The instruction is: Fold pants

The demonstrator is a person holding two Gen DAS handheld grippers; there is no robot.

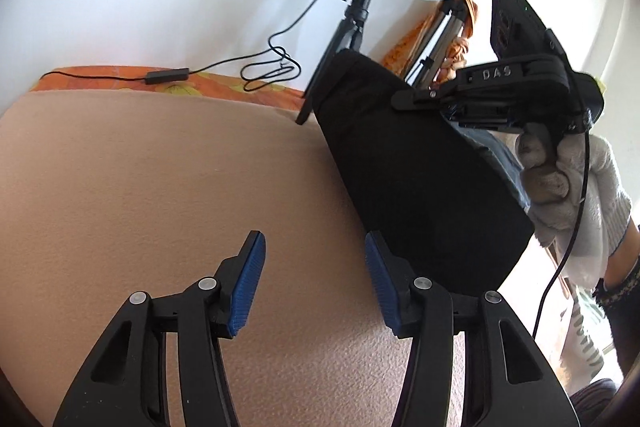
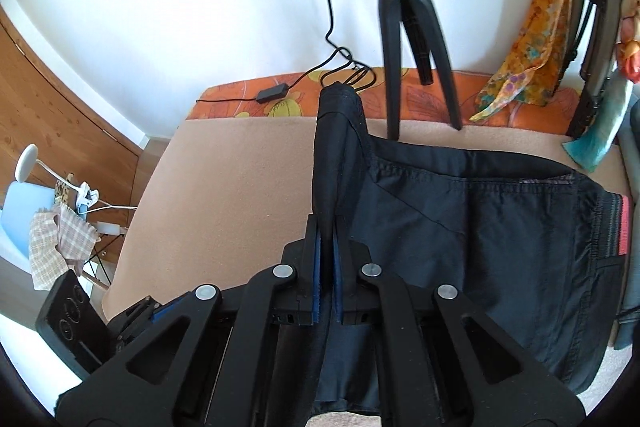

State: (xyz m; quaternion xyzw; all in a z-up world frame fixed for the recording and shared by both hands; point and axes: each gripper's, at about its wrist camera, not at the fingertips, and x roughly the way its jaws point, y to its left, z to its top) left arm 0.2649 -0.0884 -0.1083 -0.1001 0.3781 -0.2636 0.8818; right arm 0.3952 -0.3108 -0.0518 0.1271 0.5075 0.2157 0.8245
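Jaws of the left gripper (image 1: 314, 283) stand wide apart with nothing between them, hovering low over the blanket (image 1: 140, 187), its right pad just at the edge of the pants (image 1: 420, 187). Those of the right gripper (image 2: 326, 283) are pressed together on a raised fold of the pants (image 2: 480, 227), the cloth standing up in a ridge ahead of the fingertips. In the left view, a gloved hand (image 1: 568, 187) grips the right tool from below, held level above the pants. The pants lie spread on the blanket, waistband to the right, beside a tripod (image 2: 404, 27).
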